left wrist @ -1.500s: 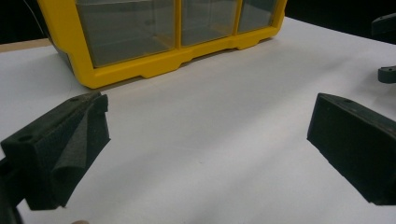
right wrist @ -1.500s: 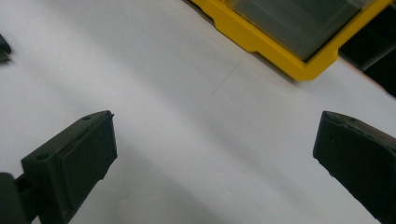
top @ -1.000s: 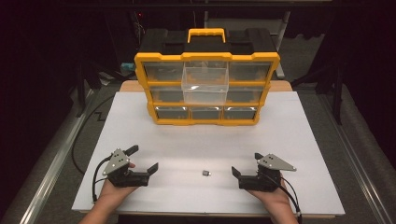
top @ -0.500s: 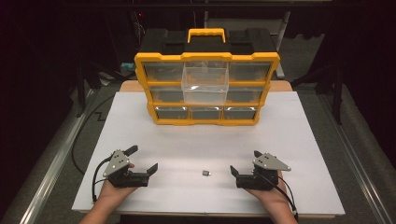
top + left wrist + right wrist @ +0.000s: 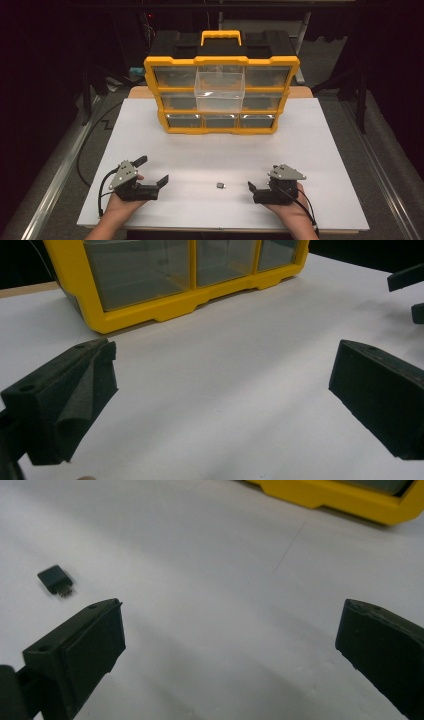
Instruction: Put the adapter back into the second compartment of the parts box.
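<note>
High view: the white tabletop (image 5: 310, 145) carries a yellow drawer organizer (image 5: 222, 95) toward its far edge, with one clear drawer (image 5: 219, 90) pulled partway out of its middle column, overhanging the lower rows. Between the organizer's base and the near edge lies a broad bare stretch of white surface. On it, near the front and about midway between the two hands, sits a small dark adapter (image 5: 220, 185), lying flat and touching nothing. The left gripper (image 5: 152, 172) rests low at the near left, held by the left hand (image 5: 120, 200), its jaws spread wide and empty, pointing toward the table's centre; bare table lies between it and the adapter. The right gripper (image 5: 251, 189) sits at the near right in the right hand (image 5: 287, 207), closer to the adapter than the left one but apart from it. Both hands lie just inside the table's front edge, well in from the left and right edges. In the right gripper view the jaws stand wide apart with nothing between them, and the adapter (image 5: 56, 580) lies outside the gap, just beyond the left-hand jaw's tip, its metal plug end facing the camera; the organizer's yellow base (image 5: 345, 497) crosses the top right corner, well away. In the left gripper view the jaws are likewise wide and empty, with open white surface ahead up to the organizer's bottom row (image 5: 175, 285).
</note>
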A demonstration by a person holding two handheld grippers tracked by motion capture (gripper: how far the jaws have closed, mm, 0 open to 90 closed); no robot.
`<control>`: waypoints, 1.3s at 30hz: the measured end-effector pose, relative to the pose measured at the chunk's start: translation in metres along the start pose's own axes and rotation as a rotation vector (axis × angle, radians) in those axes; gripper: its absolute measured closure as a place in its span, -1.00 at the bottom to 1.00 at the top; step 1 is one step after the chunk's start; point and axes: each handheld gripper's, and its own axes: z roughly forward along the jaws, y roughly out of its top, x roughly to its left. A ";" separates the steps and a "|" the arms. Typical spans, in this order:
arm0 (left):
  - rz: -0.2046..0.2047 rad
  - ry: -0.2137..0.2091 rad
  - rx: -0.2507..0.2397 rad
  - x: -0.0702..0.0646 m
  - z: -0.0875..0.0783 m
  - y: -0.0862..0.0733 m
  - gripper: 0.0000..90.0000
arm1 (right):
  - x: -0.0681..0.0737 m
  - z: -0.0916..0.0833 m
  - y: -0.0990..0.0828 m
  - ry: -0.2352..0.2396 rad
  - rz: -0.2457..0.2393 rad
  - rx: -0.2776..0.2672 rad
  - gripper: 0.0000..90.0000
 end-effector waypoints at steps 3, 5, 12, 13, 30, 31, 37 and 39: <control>0.000 -0.001 -0.004 -0.001 0.000 0.001 -1.00 | -0.001 0.001 -0.001 0.012 0.012 0.022 -1.00; 0.003 0.001 -0.006 0.000 0.001 0.001 -1.00 | -0.001 0.001 -0.002 0.017 0.008 0.044 -1.00; 0.002 -0.006 -0.004 0.000 0.002 0.001 -1.00 | -0.001 0.003 -0.002 0.076 -0.009 0.082 -1.00; 0.003 -0.007 -0.003 0.000 0.002 0.001 -1.00 | 0.000 0.004 -0.002 0.090 -0.017 0.087 -1.00; 0.006 -0.008 -0.008 0.000 0.002 0.001 -1.00 | 0.036 0.021 0.013 0.198 -0.107 0.098 -0.96; 0.007 -0.007 -0.008 0.000 0.002 0.001 -1.00 | 0.038 0.023 0.014 0.204 -0.110 0.102 -0.94; 0.010 -0.006 -0.011 0.000 0.002 0.001 -1.00 | 0.047 0.032 0.024 0.242 -0.138 0.097 -0.80; 0.010 -0.005 -0.012 0.000 0.002 0.001 -1.00 | 0.050 0.036 0.028 0.258 -0.145 0.091 -0.71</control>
